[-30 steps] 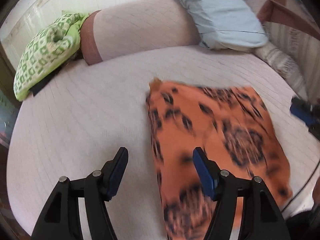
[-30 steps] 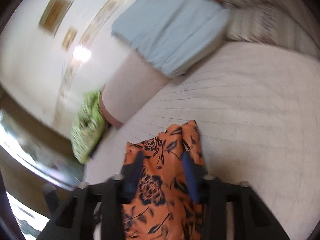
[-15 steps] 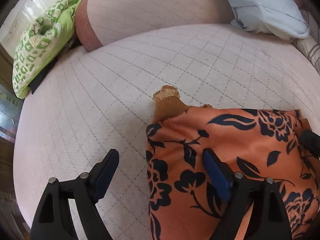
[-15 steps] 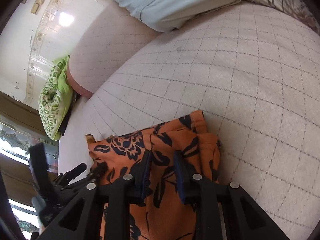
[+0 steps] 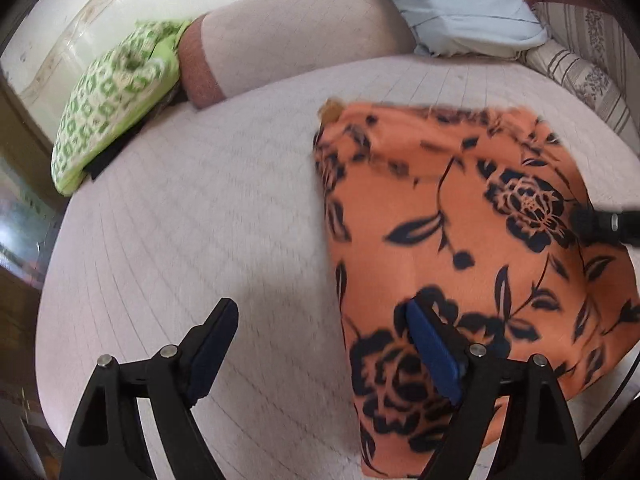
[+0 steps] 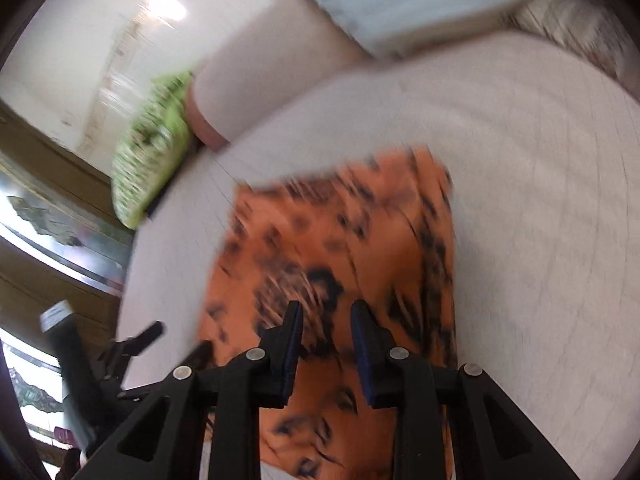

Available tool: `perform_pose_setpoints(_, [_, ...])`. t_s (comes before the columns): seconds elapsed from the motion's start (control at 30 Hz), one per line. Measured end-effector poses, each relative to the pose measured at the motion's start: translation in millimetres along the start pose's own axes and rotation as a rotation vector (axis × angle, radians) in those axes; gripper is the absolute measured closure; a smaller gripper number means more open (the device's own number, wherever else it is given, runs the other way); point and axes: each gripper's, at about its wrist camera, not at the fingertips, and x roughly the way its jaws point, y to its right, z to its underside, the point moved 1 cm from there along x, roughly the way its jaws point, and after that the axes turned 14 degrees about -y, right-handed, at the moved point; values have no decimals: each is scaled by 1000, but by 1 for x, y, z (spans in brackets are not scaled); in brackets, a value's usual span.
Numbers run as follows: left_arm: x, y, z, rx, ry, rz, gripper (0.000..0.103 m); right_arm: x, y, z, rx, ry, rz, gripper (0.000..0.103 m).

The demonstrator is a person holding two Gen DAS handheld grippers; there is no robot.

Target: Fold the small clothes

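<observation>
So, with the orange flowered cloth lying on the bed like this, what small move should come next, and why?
Probably lift both grippers clear and check the fold. The orange cloth lies on the bed as a rough rectangle; the left gripper is wide open beside its edge, and the right gripper hovers above it with jaws parted.

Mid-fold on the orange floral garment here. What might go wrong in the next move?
1. The left tongs stand wide open, one finger over the garment and one over bare mattress; closing here may pinch only the edge, or snag the cover.
2. The right tongs show a narrow gap over the cloth; whether they hold fabric is unclear, so a lift may drop it.
3. Both views are motion-blurred; fast moves may undo the fold.
</observation>
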Motion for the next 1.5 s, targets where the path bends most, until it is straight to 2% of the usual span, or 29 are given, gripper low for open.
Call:
perform_pose_setpoints(0.07, [4, 1, 3, -10, -1, -3, 15, 11, 8, 12, 25, -44, 4, 75])
perform_pose_setpoints(0.2, [-6, 9, 6, 13, -21, -28, 16, 7, 8, 30, 7, -25, 17, 75])
perform_pose_setpoints(0.37, [-11, 10, 25, 24, -8, -38, 16, 4, 10, 47, 12, -5, 31, 75])
perform_pose_setpoints(0.63, [-8, 8, 42, 13, 20, -35, 15, 4, 2, 69, -46, 14, 125, 75])
perform_pose_setpoints(0.8, [-6, 9, 43, 16, 36, -44, 15, 3, 10, 73, -24, 11, 94, 75])
perform_pose_setpoints(1.23, [-8, 13, 52, 12, 68, -56, 15, 9, 12, 60, 6, -30, 32, 75])
perform_pose_setpoints(1.4, [-8, 10, 54, 10, 75, -39, 14, 10, 17, 55, 32, -50, -14, 75])
perform_pose_setpoints(1.5, [-7, 6, 55, 3, 80, -19, 13, 12, 15, 53, 27, -50, -4, 75])
